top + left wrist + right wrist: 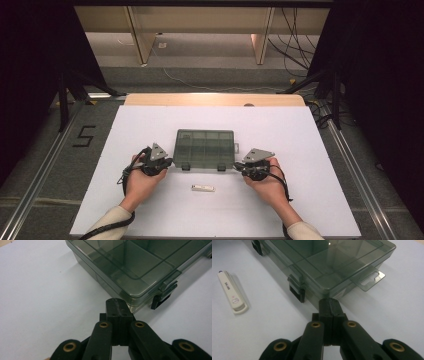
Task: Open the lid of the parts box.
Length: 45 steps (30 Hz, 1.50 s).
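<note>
High view: a smoky clear box (205, 149) with inner compartments lies closed on the white table (150, 210), a little beyond the middle. Its two dark latches are on the near long side, toward the person. A small tab with a hang slot sticks out from its right short side.

Left gripper (165, 162) is at the near left corner of the box. Its jaws are pressed together with nothing between them. In the left gripper view the closed tips (117, 303) meet the lower edge of that corner (130, 296); they look to be touching the box, but I cannot tell for sure. One latch (160, 300) is just beside the tips, to the right in that view.

Right gripper (242, 167) is at the near right corner. Its jaws are also fully together and hold nothing. In the right gripper view the tips (329, 303) stand against the corner of the box (332, 293), between a latch (297, 292) on the left and the tab (369, 280) on the right. Whether they press the box or only stand next to it is not clear.

A white stick (202, 188), like a small USB drive, lies flat on the table in front of the box, between the two hands (142, 182) and apart from both grippers. In the right gripper view it (233, 293) lies at the left, well apart from the box.

Both sleeves are light coloured, and a black cable runs from each gripper along the forearm.
</note>
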{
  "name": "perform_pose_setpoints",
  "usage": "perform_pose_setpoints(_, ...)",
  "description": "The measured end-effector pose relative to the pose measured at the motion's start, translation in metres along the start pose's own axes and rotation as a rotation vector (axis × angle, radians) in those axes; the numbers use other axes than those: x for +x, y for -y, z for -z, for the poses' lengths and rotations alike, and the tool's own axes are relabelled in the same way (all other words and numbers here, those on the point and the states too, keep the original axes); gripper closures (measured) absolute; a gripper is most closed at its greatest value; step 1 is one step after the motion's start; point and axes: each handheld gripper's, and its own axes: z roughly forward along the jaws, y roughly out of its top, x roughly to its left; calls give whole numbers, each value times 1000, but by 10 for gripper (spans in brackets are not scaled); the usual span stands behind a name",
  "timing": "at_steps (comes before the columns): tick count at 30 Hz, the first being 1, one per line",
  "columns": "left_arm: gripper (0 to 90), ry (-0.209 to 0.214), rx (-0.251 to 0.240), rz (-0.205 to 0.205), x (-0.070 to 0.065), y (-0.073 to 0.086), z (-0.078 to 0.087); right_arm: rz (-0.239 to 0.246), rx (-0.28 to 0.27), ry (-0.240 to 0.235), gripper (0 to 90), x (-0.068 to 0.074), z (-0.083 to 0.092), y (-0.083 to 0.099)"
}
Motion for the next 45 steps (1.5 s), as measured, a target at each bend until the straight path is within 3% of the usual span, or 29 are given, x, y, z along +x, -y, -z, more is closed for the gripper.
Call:
perform_pose_setpoints(7, 897, -5, -17, 25, -1, -1, 1, 8, -8, -3, 900, 1, 2, -1)
perform_pose_setpoints(10, 897, -2, -6, 4, 1, -2, 4, 16, -19, 2, 900, 0, 3, -2)
perform_pose_setpoints(11, 897, 1, -12, 19, 0, -2, 4, 16, -23, 3, 900, 0, 3, -2)
perform_pose_setpoints(14, 897, 3, -15, -9, 3, -3, 7, 19, -40, 8, 900, 1, 5, -4)
perform_pose_setpoints(15, 897, 3, -33, 15, 1, -3, 7, 16, -41, 5, 900, 1, 6, -5)
perform_pose_setpoints(17, 897, 6, -41, 26, 1, -4, 8, 6, -41, 3, 900, 1, 7, -6)
perform_pose_setpoints(19, 897, 9, -29, -12, 3, -6, 11, -2, -47, 3, 900, 1, 7, -6)
perform_pose_setpoints(21, 897, 15, -41, -7, 2, -7, 12, 8, -61, 9, 900, 1, 8, -6)
perform_pose_setpoints(22, 897, 10, -79, 38, 0, -6, 10, 6, -66, 3, 900, 0, 8, -7)
perform_pose_setpoints(23, 897, 23, -74, 24, 1, -7, 11, 0, -68, 5, 900, 1, 9, -7)
perform_pose_setpoints(24, 896, 11, -95, 51, -1, -7, 11, -13, -72, 6, 900, 1, 10, -8)
perform_pose_setpoints(25, 897, 27, -71, 22, 2, -7, 13, -10, -76, 9, 900, 1, 10, -9)
perform_pose_setpoints(28, 897, 22, -103, 36, 0, -8, 13, -12, -87, 11, 900, 0, 11, -9)
perform_pose_setpoints(29, 897, 28, -89, 10, 2, -9, 15, -20, -93, 9, 900, 0, 12, -10)
perform_pose_setpoints(33, 897, 23, -92, -3, 2, -12, 17, -26, -108, 23, 900, -1, 13, -12)
perform_pose_setpoints(35, 897, 11, -118, 12, 0, -14, 17, -28, -112, 30, 900, -1, 14, -12)
perform_pose_setpoints(37, 896, 22, -108, -1, 1, -15, 18, -28, -113, 32, 900, 0, 14, -13)
perform_pose_setpoints(39, 897, 16, -137, 31, -1, -17, 17, -30, -122, 36, 900, 0, 15, -15)
perform_pose_setpoints(42, 897, 8, -123, 14, 0, -18, 19, -35, -130, 41, 900, 0, 16, -16)
perform_pose_setpoints(43, 897, 8, -150, 54, -2, -19, 18, -32, -138, 49, 885, 0, 16, -16)
perform_pose_setpoints(45, 897, 2, -154, 32, 0, -20, 20, -33, -137, 55, 843, 0, 16, -17)
